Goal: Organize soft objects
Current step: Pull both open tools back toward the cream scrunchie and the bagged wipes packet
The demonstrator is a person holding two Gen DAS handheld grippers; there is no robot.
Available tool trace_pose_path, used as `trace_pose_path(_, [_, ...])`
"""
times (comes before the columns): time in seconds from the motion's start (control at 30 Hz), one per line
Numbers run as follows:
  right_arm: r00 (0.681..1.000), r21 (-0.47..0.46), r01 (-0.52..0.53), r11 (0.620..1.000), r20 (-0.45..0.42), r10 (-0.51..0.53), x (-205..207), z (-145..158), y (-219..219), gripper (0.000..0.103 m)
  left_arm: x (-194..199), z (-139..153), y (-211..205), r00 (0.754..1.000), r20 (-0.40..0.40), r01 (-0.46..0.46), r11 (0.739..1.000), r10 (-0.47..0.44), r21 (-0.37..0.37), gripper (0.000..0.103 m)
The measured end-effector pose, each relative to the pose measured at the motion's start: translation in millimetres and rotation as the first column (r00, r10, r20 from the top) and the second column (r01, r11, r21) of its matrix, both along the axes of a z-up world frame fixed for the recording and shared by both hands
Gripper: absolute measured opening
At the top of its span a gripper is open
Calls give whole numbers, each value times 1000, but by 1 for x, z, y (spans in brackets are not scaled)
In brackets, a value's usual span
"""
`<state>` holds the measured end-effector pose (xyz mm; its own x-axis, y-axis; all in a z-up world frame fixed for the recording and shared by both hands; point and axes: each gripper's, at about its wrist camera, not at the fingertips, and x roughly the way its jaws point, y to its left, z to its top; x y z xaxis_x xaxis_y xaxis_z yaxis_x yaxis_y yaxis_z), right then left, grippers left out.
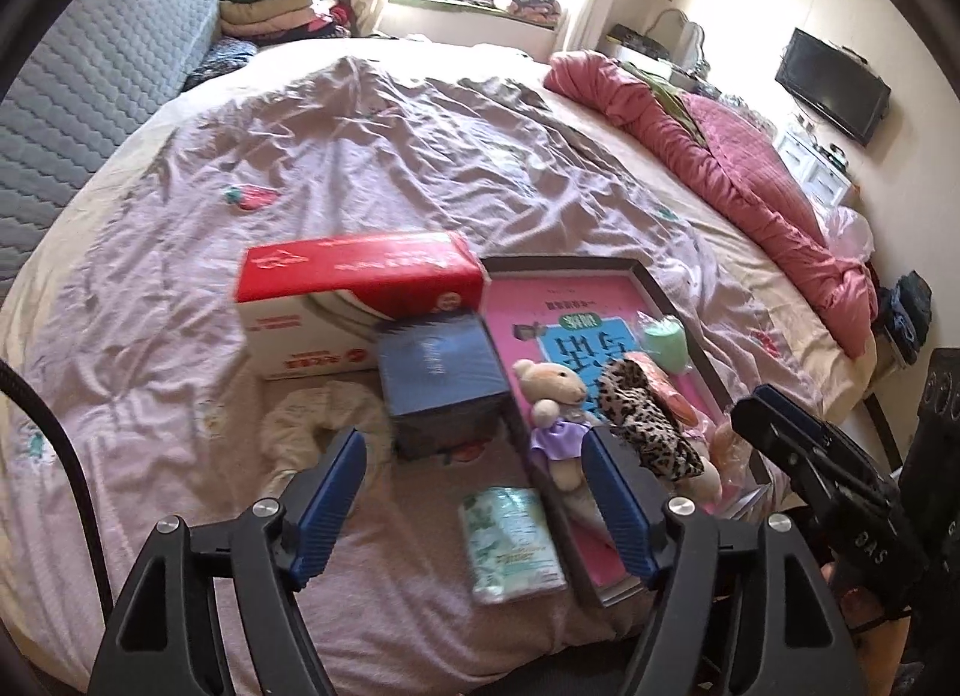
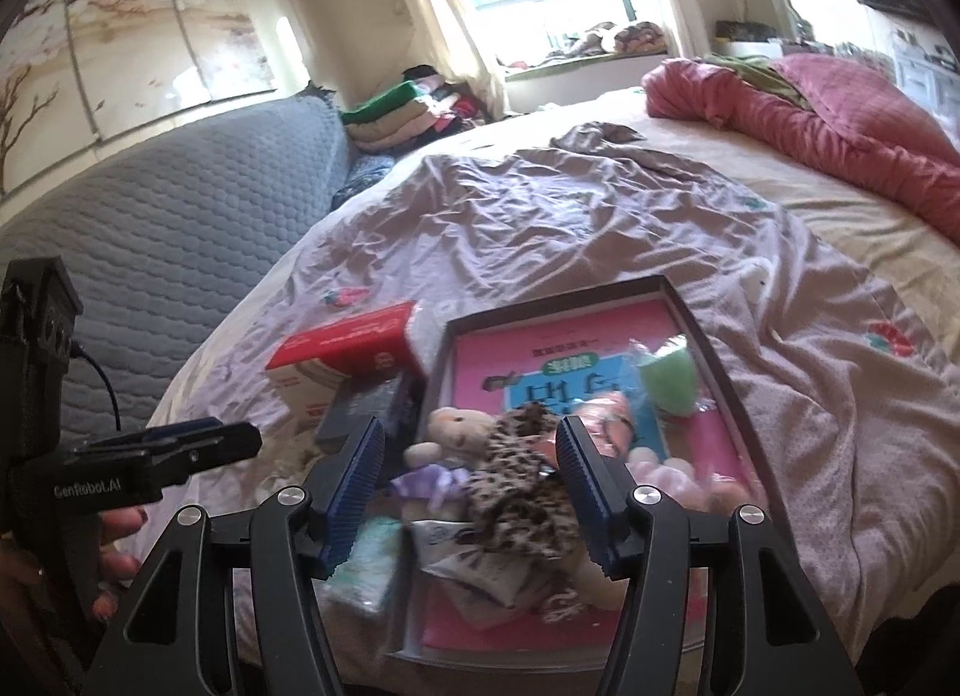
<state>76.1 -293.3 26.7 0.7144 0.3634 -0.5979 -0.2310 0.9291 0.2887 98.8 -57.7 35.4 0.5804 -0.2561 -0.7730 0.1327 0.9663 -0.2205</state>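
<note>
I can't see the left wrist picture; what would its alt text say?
Open blue-padded left tool hangs above a wrinkled lilac bedsheet, nothing between its pads. Ahead, a dark-framed tray with a pink base holds a cream teddy bear in a purple dress and a leopard-print cloth; a red-and-white carton and blue box sit left.
</note>
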Motion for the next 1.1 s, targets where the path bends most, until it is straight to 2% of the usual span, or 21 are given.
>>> trace_pose_path(0.3, [997, -43, -74, 996, 13, 75, -13, 15, 39, 62, -13, 12, 34, 999, 10, -52, 999, 52, -7, 74])
trace_pose_path(0.67, [992, -102, -123, 987, 11, 125, -21, 23, 71, 62, -27, 15, 54, 997, 23, -72, 997, 72, 6, 74])
trace_pose_path(0.93, [987, -157, -157, 975, -6, 158, -25, 20, 93, 62, -31, 8, 65, 996, 23, -86, 996, 86, 12, 74])
trace_pose_path(1.1, [981, -193, -196, 961, -38, 192, -25, 6, 111, 65, -29, -4, 74, 994, 9, -105, 994, 105, 26, 74])
